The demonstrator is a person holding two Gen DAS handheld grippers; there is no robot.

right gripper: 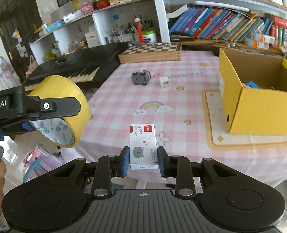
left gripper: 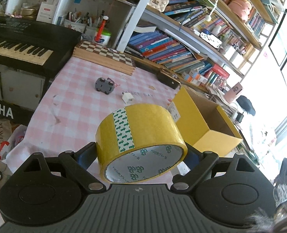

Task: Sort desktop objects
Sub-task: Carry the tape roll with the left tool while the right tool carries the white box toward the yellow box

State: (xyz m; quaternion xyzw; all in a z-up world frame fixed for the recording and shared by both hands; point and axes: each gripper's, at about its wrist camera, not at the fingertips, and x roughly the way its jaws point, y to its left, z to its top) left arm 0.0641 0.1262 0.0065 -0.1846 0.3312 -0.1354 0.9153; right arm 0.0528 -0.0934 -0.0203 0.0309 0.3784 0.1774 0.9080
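My left gripper (left gripper: 141, 153) is shut on a yellow tape roll (left gripper: 143, 134) and holds it above the pink checked table's near left edge; the roll also shows in the right wrist view (right gripper: 65, 95). My right gripper (right gripper: 143, 160) is shut on a small white staple box (right gripper: 143, 145) with a red label and a cat picture, held over the table's near edge. A yellow cardboard box (right gripper: 259, 108) stands open at the right; it also shows in the left wrist view (left gripper: 192, 120). A grey toy car (right gripper: 140, 77) and a white charger plug (right gripper: 165, 82) lie mid-table.
A wooden chessboard box (right gripper: 151, 52) lies at the table's far edge. A black keyboard (right gripper: 75, 64) stands to the left. Bookshelves (right gripper: 230, 27) run along the back. A cream mat (right gripper: 215, 122) lies under the yellow box, which holds a blue item (right gripper: 251, 84).
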